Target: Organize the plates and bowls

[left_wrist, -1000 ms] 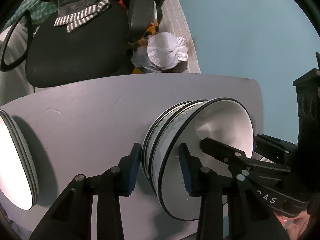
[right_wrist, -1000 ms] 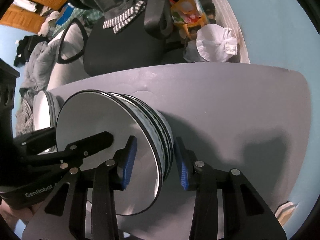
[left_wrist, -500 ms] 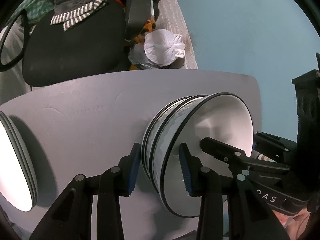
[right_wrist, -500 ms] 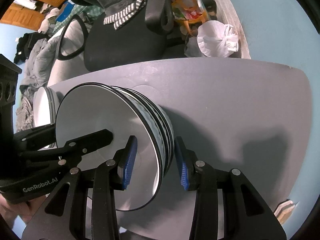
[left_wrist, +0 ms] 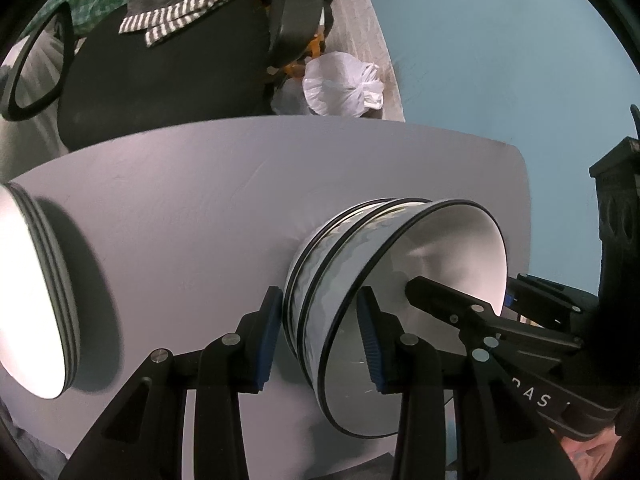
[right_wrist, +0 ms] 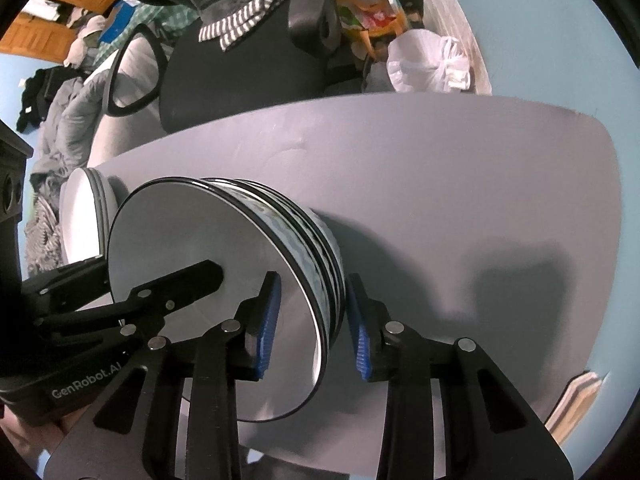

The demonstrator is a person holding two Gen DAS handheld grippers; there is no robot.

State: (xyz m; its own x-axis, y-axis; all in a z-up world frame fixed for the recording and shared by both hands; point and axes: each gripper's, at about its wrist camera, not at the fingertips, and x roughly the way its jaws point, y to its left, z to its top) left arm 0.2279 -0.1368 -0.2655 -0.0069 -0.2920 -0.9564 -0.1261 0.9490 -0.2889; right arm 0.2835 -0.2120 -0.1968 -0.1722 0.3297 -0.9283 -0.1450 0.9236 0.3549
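A stack of white bowls with black rims (left_wrist: 360, 280) stands on the grey table (left_wrist: 180, 220); it also shows in the right wrist view (right_wrist: 256, 272). My left gripper (left_wrist: 318, 340) straddles the stack's near rim, one blue pad outside and one inside the top bowl. My right gripper (right_wrist: 312, 328) straddles the opposite rim the same way. Both pairs of fingers are closed on the stack's wall. A stack of white plates (left_wrist: 32, 300) stands at the table's left; it also shows in the right wrist view (right_wrist: 86, 216).
A black office chair (left_wrist: 160, 68) with a striped cloth stands behind the table. A white plastic bag (left_wrist: 340, 84) lies on the floor by the blue wall (left_wrist: 500, 60). The table's right edge (right_wrist: 612, 208) is close to the wall.
The bowl stack, held by both grippers, has shifted toward the table's right side, away from the plates. Grips are unchanged.
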